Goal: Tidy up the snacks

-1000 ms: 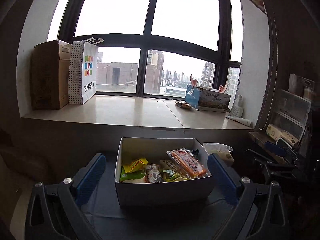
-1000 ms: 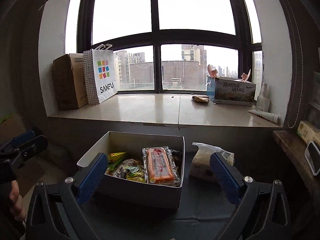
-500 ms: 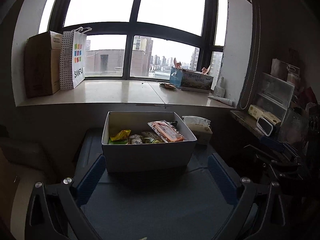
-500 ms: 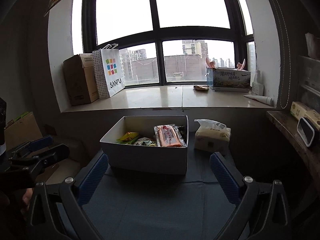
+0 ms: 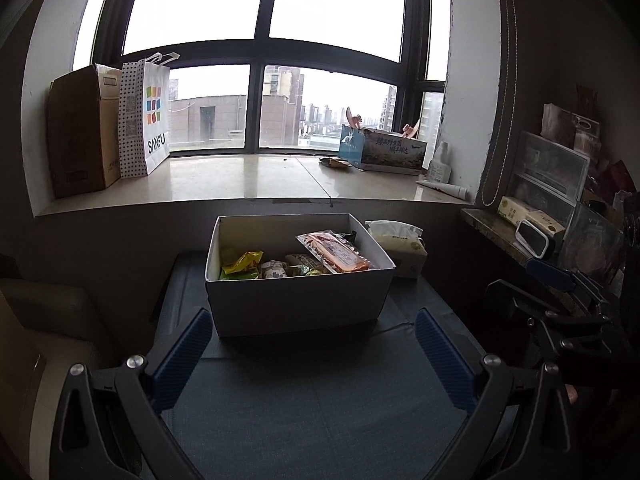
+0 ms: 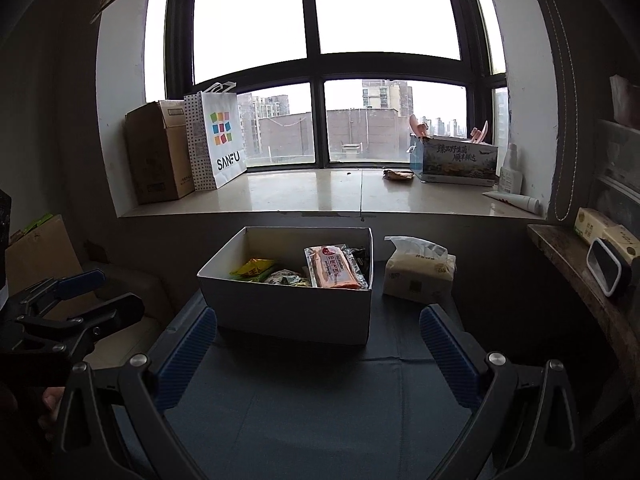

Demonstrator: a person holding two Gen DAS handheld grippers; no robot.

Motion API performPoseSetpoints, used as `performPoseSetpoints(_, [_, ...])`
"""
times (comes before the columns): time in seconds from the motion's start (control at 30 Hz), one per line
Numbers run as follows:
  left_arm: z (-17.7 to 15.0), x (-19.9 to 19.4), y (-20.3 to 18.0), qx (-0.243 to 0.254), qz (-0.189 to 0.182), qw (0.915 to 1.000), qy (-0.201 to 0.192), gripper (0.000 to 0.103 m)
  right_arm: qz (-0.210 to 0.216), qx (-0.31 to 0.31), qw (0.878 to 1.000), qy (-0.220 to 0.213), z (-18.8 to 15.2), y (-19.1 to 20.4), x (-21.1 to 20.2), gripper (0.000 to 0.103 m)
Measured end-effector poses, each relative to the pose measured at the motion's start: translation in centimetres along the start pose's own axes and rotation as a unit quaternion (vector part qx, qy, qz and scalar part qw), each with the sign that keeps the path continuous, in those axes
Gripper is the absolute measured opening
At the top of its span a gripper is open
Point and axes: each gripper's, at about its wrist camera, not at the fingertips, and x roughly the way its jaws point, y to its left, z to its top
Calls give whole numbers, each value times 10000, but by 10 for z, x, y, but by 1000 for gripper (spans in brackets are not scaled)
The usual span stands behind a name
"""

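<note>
A white open box (image 5: pixel 298 304) (image 6: pixel 286 308) stands on a dark blue-grey table (image 5: pixel 320 404) (image 6: pixel 320 408). It holds several snacks: an orange packet (image 5: pixel 334 252) (image 6: pixel 332 266) leaning at the right, a yellow packet (image 5: pixel 242 262) (image 6: pixel 254 268) at the left, and green-patterned packets between them. My left gripper (image 5: pixel 312 344) is open and empty, held back from the box's near wall. My right gripper (image 6: pixel 316 340) is likewise open and empty, short of the box. Each gripper shows at the edge of the other's view.
A tissue pack (image 5: pixel 400 248) (image 6: pixel 418 272) lies right of the box. The window sill (image 5: pixel 248 180) behind carries a cardboard carton (image 5: pixel 80 136), a white SANFU bag (image 5: pixel 146 116) and a printed box (image 5: pixel 384 148). Shelves with clutter (image 5: pixel 552 184) stand at the right.
Both grippers have drawn back from the box, which now looks smaller and farther off; more of the table shows in front. Both stay open and empty.
</note>
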Motion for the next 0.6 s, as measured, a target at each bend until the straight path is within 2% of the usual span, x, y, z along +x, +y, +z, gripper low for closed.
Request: performPoseSetpoints(0.6, [-3,2,5,-40,14,9999,161,103,109,-14,9999,55,-2,3,0,103])
